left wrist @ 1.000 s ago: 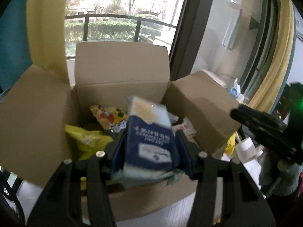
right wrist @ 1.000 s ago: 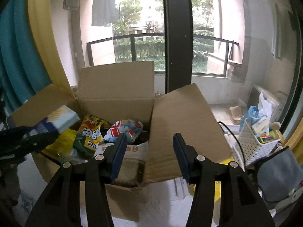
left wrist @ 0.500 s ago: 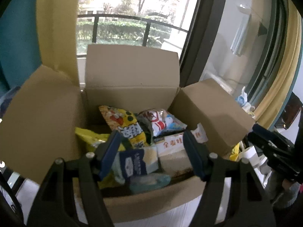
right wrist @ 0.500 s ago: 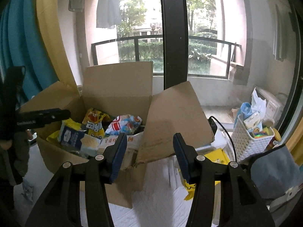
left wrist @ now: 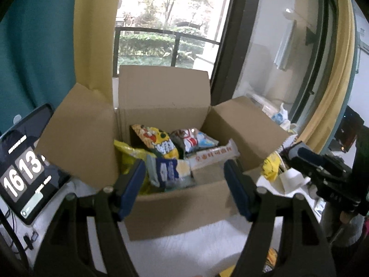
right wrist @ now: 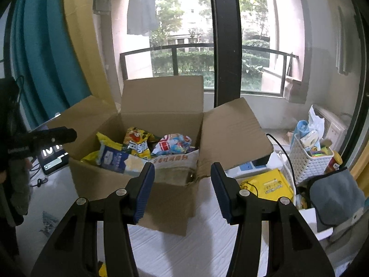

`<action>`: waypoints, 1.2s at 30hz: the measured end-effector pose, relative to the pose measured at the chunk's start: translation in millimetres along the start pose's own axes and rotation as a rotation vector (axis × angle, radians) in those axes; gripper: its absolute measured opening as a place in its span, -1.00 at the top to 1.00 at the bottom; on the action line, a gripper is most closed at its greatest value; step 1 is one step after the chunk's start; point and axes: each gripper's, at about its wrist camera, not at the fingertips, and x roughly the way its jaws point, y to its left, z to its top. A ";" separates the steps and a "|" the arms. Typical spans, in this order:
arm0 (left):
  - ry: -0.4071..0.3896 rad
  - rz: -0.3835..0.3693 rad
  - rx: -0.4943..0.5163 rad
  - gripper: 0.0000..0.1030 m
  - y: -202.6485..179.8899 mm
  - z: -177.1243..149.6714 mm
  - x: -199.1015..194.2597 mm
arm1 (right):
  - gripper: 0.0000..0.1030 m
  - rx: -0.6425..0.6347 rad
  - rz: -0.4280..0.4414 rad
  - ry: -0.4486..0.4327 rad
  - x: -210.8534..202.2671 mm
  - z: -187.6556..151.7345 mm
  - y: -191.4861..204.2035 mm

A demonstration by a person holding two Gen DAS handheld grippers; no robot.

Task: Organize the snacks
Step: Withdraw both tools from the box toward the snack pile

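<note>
An open cardboard box stands on a white cloth and holds several snack bags. A blue cracker packet lies at its front left, over a yellow bag. Behind them are a cartoon chip bag, a red-and-white bag and a white bread pack. My left gripper hangs before the box's front wall, its jaws opening with nothing between them. My right gripper is open and empty, in front of the box's right corner.
A tablet showing a clock leans left of the box. To the right sit a white basket of items, a yellow packet and a grey cloth. The box's right flap hangs outward. A window is behind.
The left gripper let go of the blue cracker packet, which now lies in the box. Both grippers drew back from the box.
</note>
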 end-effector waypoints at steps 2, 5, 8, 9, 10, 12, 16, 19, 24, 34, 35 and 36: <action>-0.001 -0.007 0.004 -0.46 -1.9 -5.6 -6.9 | -0.04 -0.003 -0.002 -0.005 -7.3 -1.5 4.6; -0.006 -0.015 0.012 -0.49 -6.8 -12.5 -16.8 | -0.04 -0.009 -0.003 -0.009 -16.9 -5.0 10.7; -0.005 -0.024 0.022 -0.50 -10.9 -21.6 -27.7 | -0.04 -0.015 0.001 -0.010 -27.1 -9.8 16.1; -0.004 -0.025 0.025 -0.51 -11.7 -24.4 -30.0 | -0.04 -0.018 0.000 -0.008 -30.5 -12.1 18.3; -0.003 -0.023 0.031 -0.51 -13.0 -28.1 -32.9 | -0.04 -0.019 0.000 -0.008 -33.2 -13.6 19.6; -0.001 -0.019 0.041 -0.51 -15.3 -36.3 -39.0 | -0.04 -0.017 0.001 -0.006 -39.0 -18.2 21.6; 0.009 -0.026 0.047 -0.51 -18.4 -51.0 -48.4 | -0.04 -0.017 -0.002 0.005 -47.5 -27.7 24.3; 0.013 -0.033 0.048 -0.51 -19.8 -60.8 -54.8 | -0.04 -0.018 -0.007 0.016 -53.9 -34.6 26.5; 0.024 -0.044 0.050 -0.51 -23.8 -78.6 -63.5 | -0.04 -0.007 -0.017 0.032 -67.8 -49.1 27.0; 0.137 -0.050 0.039 -0.51 -29.3 -128.8 -46.2 | -0.18 0.069 -0.017 0.092 -76.2 -88.6 21.5; 0.159 -0.051 0.038 -0.51 -30.2 -136.3 -41.5 | -0.21 0.078 -0.016 0.100 -76.0 -92.8 20.4; 0.172 -0.053 0.037 -0.51 -30.6 -141.2 -38.5 | -0.22 0.090 -0.015 0.110 -75.3 -98.8 18.9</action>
